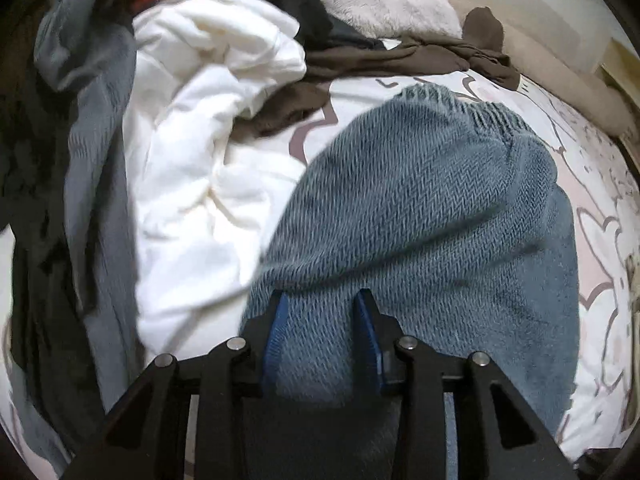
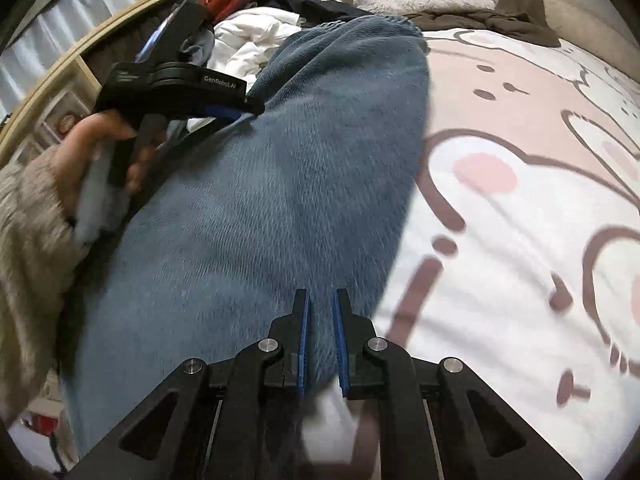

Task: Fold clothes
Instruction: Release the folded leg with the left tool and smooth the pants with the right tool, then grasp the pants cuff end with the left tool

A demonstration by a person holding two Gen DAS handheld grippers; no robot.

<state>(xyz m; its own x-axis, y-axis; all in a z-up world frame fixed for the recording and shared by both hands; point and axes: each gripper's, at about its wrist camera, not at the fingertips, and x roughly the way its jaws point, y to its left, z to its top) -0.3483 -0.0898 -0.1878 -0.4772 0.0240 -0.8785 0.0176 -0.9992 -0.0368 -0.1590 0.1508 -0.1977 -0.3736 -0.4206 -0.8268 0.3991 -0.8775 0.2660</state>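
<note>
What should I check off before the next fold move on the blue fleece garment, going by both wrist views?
1. Left gripper clamped on the blue fleece garment: ok, a thick bunch sits between its pads.
2. Right gripper clamped on the garment: ok, jaws nearly shut on a thin edge.
3. Garment spread flat: not ok, it bulges between the grips.
4. White garment clear of the blue one: cannot tell, their edges meet.
5. Bare bedsheet to the right for laying down: ok.
</note>
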